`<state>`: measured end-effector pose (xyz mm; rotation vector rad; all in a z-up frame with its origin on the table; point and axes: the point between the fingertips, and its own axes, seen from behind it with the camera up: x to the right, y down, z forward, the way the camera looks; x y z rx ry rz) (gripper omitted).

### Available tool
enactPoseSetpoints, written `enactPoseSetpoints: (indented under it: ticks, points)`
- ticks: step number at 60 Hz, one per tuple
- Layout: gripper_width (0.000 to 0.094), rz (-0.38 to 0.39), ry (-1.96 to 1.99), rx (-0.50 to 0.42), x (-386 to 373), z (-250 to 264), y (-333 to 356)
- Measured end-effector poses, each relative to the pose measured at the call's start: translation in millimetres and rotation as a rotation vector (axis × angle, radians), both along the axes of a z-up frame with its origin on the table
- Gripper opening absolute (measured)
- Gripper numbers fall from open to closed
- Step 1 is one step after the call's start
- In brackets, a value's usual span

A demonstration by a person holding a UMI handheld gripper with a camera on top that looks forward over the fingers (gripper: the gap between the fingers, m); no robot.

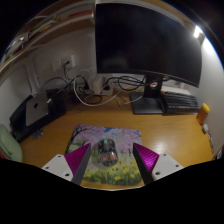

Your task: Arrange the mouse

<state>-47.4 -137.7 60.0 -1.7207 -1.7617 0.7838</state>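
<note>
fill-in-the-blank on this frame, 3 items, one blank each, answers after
1. The mouse sits between the gripper fingers, on a colourful ____.
2. Beyond the mouse pad, the large monitor has a ____ screen.
3. The pads on the fingers are ____ in colour.

Answers: mouse pad; dark; magenta

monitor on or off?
Off, as far as the view shows: the monitor screen is uniformly dark, no image or glow. The mouse sits between the open gripper jaws on the mat.

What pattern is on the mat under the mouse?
The mouse mat bears a colourful flowery landscape print with a pale sky, seen in the gripper view.
</note>
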Motion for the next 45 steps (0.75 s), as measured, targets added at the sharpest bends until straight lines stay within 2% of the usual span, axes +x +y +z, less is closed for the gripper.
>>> enactPoseSetpoints:
  ticks: [8,15,25,33,37,45]
  points:
    - [0.0854,-0.029,-0.025,0.004,52.4,51.5,3.1]
    - [0.0854,-0.048,-0.055,0.011,97.1,72.6,3.5]
    - [0.0851,-0.05,-0.068,0.022,130.0,76.1,5.0]
    - [0.0854,-0.075,-0.061,0.044,124.6,76.6,18.6]
    - [0.0859,-0.063,-0.05,0.067,120.6,78.8,22.0]
    - [0.0856,-0.027,-0.089,0.01,122.4,73.9,2.1]
